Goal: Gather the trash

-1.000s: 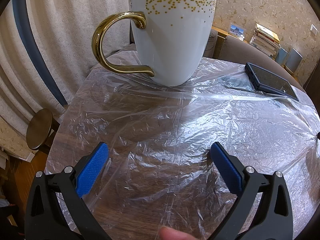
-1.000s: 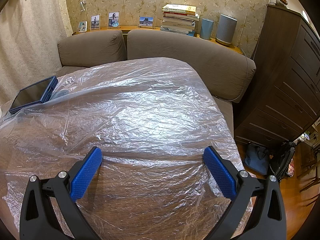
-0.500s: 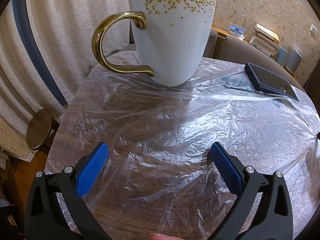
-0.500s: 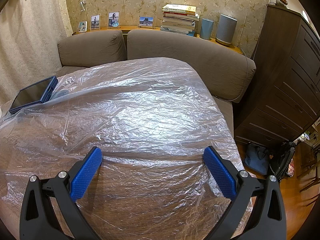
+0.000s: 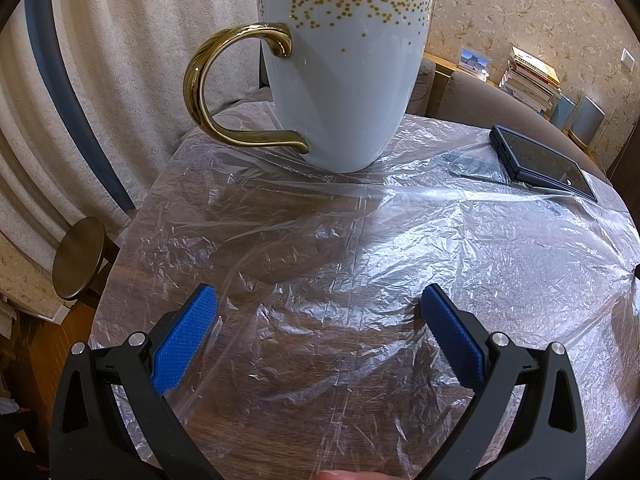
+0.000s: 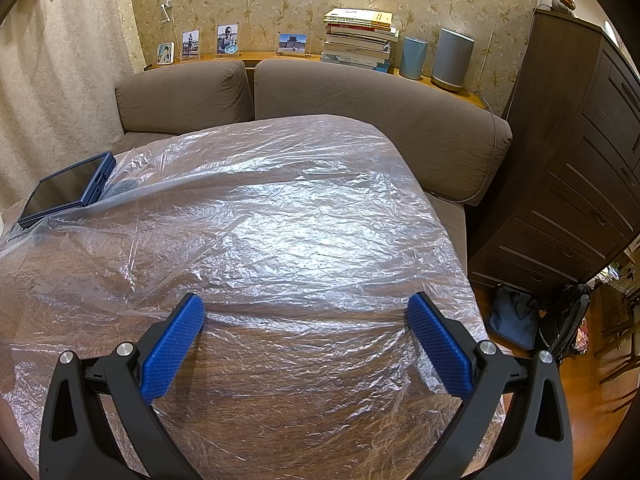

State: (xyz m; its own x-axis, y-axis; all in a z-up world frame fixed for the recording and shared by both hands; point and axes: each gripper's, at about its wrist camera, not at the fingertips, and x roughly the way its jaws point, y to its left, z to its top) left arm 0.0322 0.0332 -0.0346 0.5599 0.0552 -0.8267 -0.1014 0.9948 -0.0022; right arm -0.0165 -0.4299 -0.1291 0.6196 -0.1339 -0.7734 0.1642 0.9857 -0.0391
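A crinkled clear plastic sheet [image 5: 400,248] lies spread over the round wooden table, and it fills the right wrist view too, plastic sheet [image 6: 280,232]. My left gripper [image 5: 318,300] hovers open just above the sheet, nothing between its blue pads. Beyond it stands a white mug [image 5: 344,76] with gold dots and a gold handle, resting on the sheet. My right gripper [image 6: 306,308] is open over the sheet near the table's right side, empty. A fingertip [image 5: 344,474] shows at the bottom edge of the left wrist view.
A dark blue tablet [image 5: 540,164] lies on the sheet at the far side, tablet [image 6: 68,196]. A brown sofa [image 6: 360,120] backs the table. A dark wooden cabinet [image 6: 580,180] stands right, bags [image 6: 516,316] on the floor. A round stool [image 5: 78,256] sits left, by curtains.
None beyond a fingertip shifting slightly at the bottom edge of the left wrist view; both grippers hold still.
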